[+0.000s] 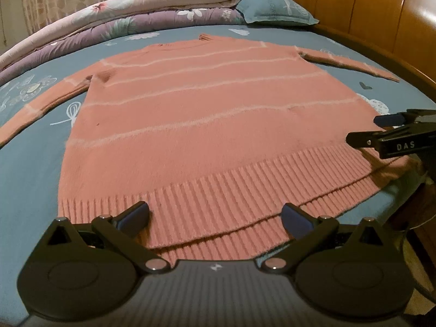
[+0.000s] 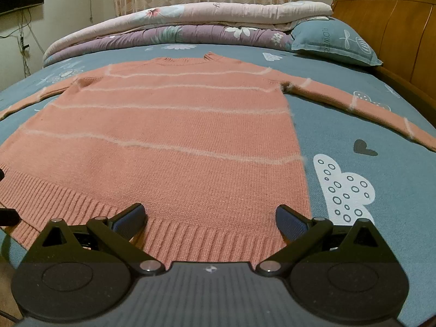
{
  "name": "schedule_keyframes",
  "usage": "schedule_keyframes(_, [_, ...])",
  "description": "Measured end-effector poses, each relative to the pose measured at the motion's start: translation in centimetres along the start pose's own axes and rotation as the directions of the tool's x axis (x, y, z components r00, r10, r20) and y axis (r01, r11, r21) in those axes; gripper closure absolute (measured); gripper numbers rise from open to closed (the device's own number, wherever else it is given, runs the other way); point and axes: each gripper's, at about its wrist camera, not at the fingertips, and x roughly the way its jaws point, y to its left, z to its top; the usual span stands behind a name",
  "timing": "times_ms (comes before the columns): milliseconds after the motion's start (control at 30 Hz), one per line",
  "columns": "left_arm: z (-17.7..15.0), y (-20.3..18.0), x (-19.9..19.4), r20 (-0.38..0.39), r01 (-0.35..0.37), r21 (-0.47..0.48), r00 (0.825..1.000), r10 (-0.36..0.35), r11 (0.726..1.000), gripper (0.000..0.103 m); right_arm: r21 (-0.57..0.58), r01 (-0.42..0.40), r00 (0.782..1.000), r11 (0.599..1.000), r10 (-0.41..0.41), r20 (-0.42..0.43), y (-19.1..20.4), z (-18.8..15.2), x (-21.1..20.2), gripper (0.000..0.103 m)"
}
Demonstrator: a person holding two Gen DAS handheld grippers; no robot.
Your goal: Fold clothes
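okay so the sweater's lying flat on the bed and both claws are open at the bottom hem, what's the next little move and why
Probably lower both and close on the ribbed hem. The sweater lies flat with sleeves spread, and the left claw and right claw are open over the hem, gripping nothing.

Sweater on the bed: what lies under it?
The sweater lies flat on the blue patterned bedsheet, which shows all around it. The sheet's print beneath it is covered.
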Motion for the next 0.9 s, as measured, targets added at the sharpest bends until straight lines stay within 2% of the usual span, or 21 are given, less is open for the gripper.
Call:
schedule_keyframes(267, [-0.7, 0.1, -0.6, 0.018, 0.014, -0.002, 1.0, -0.014, 1.0, 0.001, 0.002, 0.01, 1.0, 1.0, -0.01, 0.012, 0.1, -0.3, 0.0, 0.0])
schedule_keyframes(533, [-0.2, 1.2, -2.3, 0.049, 0.034, -0.057, 0.998, -0.031, 0.998, 0.001, -0.005, 0.009, 1.0, 1.0, -0.009, 0.024, 0.0, -0.5, -0.1, 0.0])
schedule_keyframes(633, [1.4, 1.7, -2.7, 0.082, 0.036, -0.023, 0.996, -0.034, 0.999, 0.001, -0.007, 0.009, 1.0, 1.0, -0.009, 0.025, 0.0, -0.5, -0.2, 0.0])
schedule_keyframes(733, [3.1, 2.2, -2.1, 0.107, -0.02, 0.001, 0.994, 0.02, 1.0, 0.001, 0.012, 0.003, 1.0, 1.0, -0.003, 0.011, -0.3, 0.1, -0.5, 0.0])
schedule_keyframes(800, [4.0, 2.8, -1.3, 0.098, -0.053, -0.009, 0.994, 0.053, 0.999, 0.001, 0.028, -0.018, 1.0, 0.999, 0.018, 0.021, -0.7, 1.2, -0.5, 0.0])
schedule_keyframes(900, [5.2, 3.8, 0.4, 0.066, -0.05, -0.044, 0.996, 0.053, 0.998, 0.001, 0.026, -0.051, 0.998, 0.998, 0.05, 0.034, -1.2, 3.8, 0.3, 0.0])
